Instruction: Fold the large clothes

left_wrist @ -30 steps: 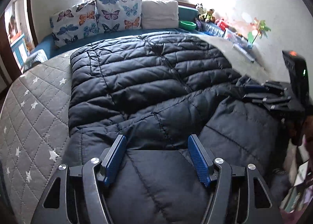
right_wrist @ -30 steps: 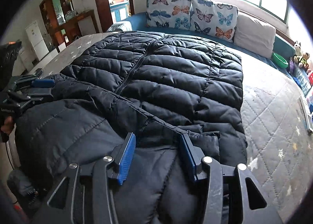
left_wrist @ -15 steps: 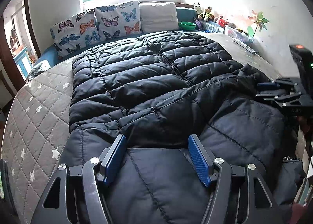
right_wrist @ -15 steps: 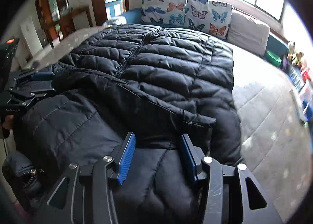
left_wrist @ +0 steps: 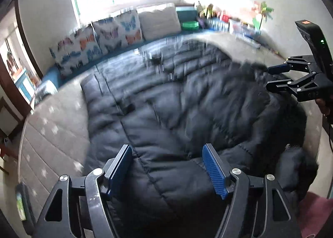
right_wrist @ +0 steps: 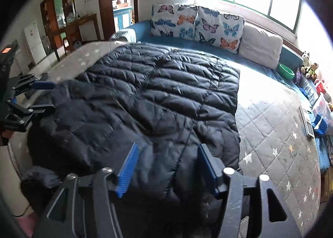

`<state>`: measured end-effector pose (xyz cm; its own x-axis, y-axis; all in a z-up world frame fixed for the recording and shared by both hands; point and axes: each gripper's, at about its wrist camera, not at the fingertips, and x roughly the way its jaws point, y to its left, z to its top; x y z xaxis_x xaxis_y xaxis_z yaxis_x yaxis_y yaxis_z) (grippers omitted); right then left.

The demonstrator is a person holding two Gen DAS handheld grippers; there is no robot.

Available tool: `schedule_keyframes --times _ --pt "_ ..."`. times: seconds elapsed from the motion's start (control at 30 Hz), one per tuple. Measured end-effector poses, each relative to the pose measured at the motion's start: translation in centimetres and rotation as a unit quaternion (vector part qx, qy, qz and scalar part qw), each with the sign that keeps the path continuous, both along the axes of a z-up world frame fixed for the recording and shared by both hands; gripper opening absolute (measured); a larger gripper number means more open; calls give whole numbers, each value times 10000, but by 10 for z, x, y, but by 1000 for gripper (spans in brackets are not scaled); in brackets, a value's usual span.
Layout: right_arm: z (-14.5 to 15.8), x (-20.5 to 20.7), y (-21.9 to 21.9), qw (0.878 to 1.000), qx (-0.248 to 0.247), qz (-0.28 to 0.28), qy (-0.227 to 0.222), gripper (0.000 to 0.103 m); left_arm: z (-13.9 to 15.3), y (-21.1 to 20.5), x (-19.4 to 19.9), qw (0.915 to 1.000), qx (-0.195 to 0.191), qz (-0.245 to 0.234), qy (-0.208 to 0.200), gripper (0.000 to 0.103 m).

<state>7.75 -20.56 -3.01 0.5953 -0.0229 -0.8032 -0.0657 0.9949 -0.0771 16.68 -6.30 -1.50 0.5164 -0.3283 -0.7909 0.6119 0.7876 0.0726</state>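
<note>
A large black puffer jacket [right_wrist: 166, 92] lies spread on the grey quilted bed [right_wrist: 270, 134], its near part folded forward over the rest. My right gripper [right_wrist: 168, 146] hovers over the near right edge with its jaws opening. Fabric lies under and between the blue pads [right_wrist: 127, 163], which do not press on it. My left gripper [left_wrist: 166, 148] is over the near left edge of the jacket [left_wrist: 187, 102], jaws opening too, pads clear of the cloth. Each shows in the other's view: the right gripper [left_wrist: 268, 78] and the left gripper [right_wrist: 52, 96], both with fingers apart.
Butterfly pillows [right_wrist: 197, 23] and a white pillow [right_wrist: 260, 46] line the far side under the window. A green bowl [right_wrist: 287, 70], soft toys [right_wrist: 310, 67] and boxes [right_wrist: 320, 113] crowd the right edge. A doorway and wooden cabinet [right_wrist: 68, 19] stand at the far left.
Both pairs of jaws have spread wider and let go of the jacket's near edge, which now rests on the bed. Both grippers have lifted slightly; the left view is motion-blurred.
</note>
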Motion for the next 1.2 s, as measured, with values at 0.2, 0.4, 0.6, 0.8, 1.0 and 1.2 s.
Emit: schedule_keyframes --times 0.2,0.4,0.6,0.8,1.0,1.2 --pt "-29 1 -13 9989 465 -25 60 74 -18 -3 -10 9998 125 24 -143 76" --pt "9 -26 -2 9999 -33 55 -138 74 19 16 -47 9991 -24 -278 -314 77" --pt "22 -71 7 9982 -350 410 -251 74 27 31 -126 9892 463 -1080 -880 84" --pt "6 -99 16 9966 -452 693 4 74 -13 11 -189 9693 1135 -1969 -941 84" --pt "-4 -112 26 9944 -582 862 171 74 -38 -24 -206 9547 1222 -2424 -1221 84" --pt "-15 -127 31 9895 -886 1108 285 74 -36 -39 -195 9639 932 -2157 -1248 36"
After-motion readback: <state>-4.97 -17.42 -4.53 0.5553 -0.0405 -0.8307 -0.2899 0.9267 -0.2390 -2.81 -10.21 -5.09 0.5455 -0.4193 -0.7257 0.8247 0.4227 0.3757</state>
